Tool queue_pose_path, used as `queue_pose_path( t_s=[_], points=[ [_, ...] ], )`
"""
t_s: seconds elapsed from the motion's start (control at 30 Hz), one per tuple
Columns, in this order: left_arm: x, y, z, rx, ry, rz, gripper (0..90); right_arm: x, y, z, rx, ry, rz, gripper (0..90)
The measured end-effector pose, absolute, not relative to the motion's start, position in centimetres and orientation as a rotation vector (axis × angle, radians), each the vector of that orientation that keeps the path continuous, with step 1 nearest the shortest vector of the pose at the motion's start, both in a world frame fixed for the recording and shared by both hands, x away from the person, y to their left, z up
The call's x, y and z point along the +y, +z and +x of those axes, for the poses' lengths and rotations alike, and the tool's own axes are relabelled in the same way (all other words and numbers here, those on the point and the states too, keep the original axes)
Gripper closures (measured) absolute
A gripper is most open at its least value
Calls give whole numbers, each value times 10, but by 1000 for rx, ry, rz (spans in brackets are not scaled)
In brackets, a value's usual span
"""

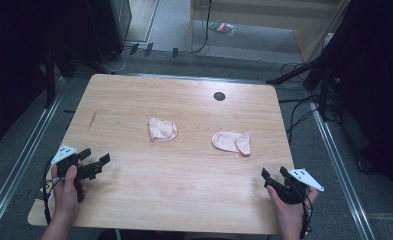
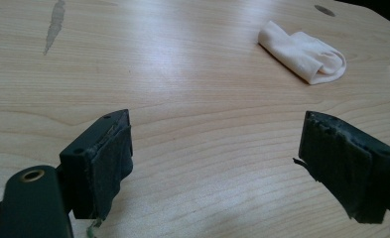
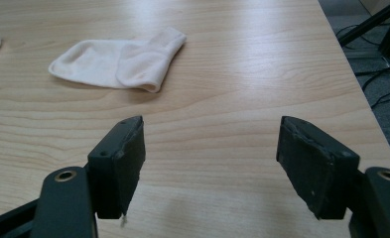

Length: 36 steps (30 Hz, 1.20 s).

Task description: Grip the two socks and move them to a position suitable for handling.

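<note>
A light wooden table (image 1: 184, 170) with rounded corners carries it all, its grain running side to side. Two pale pink socks lie directly on it, well apart from each other near the middle. The left sock (image 1: 162, 129) is folded over into a bunched lump; the right sock (image 1: 232, 141) lies flatter, its cuff end doubled back on itself. Toward the far edge sits a small dark round hole (image 1: 219, 96) in the top. Over on the left side, a thin grey scuff mark (image 1: 92, 119) runs along the wood.
</note>
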<state>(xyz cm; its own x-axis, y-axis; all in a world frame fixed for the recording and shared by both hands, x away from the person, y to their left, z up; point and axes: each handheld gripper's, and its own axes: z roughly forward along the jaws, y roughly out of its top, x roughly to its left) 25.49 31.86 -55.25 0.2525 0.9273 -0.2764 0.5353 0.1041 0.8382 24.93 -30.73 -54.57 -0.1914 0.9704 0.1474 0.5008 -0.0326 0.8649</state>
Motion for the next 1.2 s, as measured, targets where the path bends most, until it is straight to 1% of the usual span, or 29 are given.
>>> queue_pose_path(
  t_s=[0.17, 0.37, 0.67, 0.8, 0.83, 1.0, 1.2],
  points=[
    [319, -553, 255, 1402, 509, 1554, 143, -296, -541, 250, 1726, 1175, 1544, 290],
    [318, -553, 255, 1400, 509, 1564, 143, -270, -532, 257, 1763, 1200, 1500, 305],
    [318, -553, 255, 1401, 506, 1560, 143, -226, -519, 278, 1848, 1182, 1439, 319],
    [318, -553, 256, 1401, 502, 1558, 143, -218, -517, 291, 1864, 1151, 1435, 319],
    [318, -553, 256, 1401, 503, 1560, 143, -213, -516, 301, 1867, 1125, 1447, 317],
    [318, -553, 256, 1403, 503, 1561, 143, -199, -520, 329, 1906, 1056, 1461, 315],
    [318, -553, 256, 1403, 502, 1561, 143, -195, -534, 363, 1910, 940, 1553, 270]
  ],
)
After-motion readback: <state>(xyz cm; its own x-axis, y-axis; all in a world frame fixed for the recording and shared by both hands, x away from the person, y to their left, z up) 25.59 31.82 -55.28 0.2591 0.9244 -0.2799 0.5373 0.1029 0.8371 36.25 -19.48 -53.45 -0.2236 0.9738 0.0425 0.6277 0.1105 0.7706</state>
